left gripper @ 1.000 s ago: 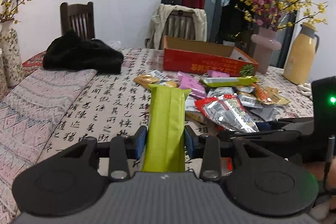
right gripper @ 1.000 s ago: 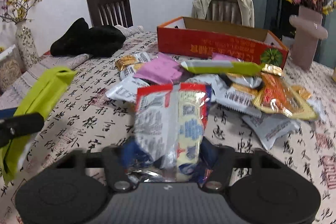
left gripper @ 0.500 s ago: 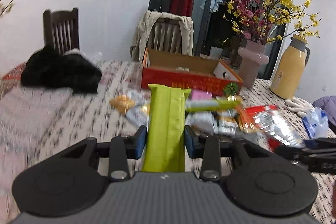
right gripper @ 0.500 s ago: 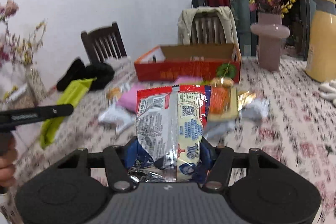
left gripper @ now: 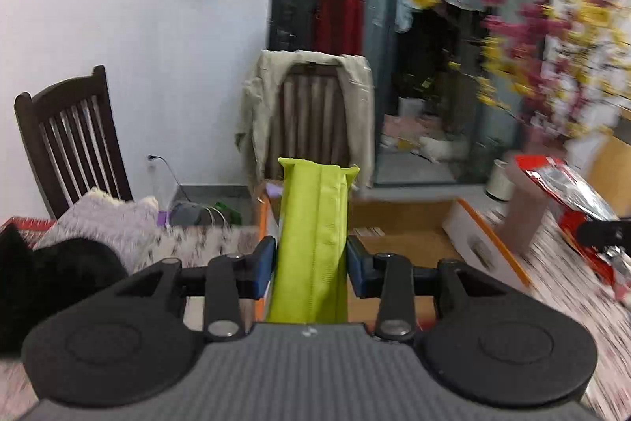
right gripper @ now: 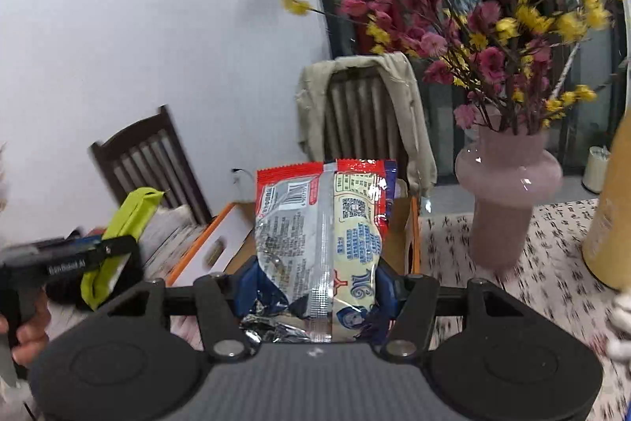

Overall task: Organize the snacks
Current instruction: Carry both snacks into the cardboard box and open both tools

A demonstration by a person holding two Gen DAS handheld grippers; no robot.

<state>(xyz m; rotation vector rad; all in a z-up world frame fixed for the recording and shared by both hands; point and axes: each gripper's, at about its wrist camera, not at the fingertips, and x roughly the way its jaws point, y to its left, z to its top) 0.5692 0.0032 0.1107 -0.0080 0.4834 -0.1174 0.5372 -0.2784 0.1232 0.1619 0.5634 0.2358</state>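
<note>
Two packets in my grip, neither dropped yet: left gripper (left gripper: 309, 273) clamps the lime-green foil snack bar (left gripper: 313, 243), right gripper (right gripper: 311, 289) clamps the red-and-silver crinkly snack bag (right gripper: 321, 223). Both above the open orange cardboard box (left gripper: 406, 243) just ahead; release remains.

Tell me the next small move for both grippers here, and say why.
Probably lower both toward the open cardboard box and release. The left gripper is shut on the green packet, the right gripper on the red and silver packet, and both packets are already in front of the box opening.
</note>
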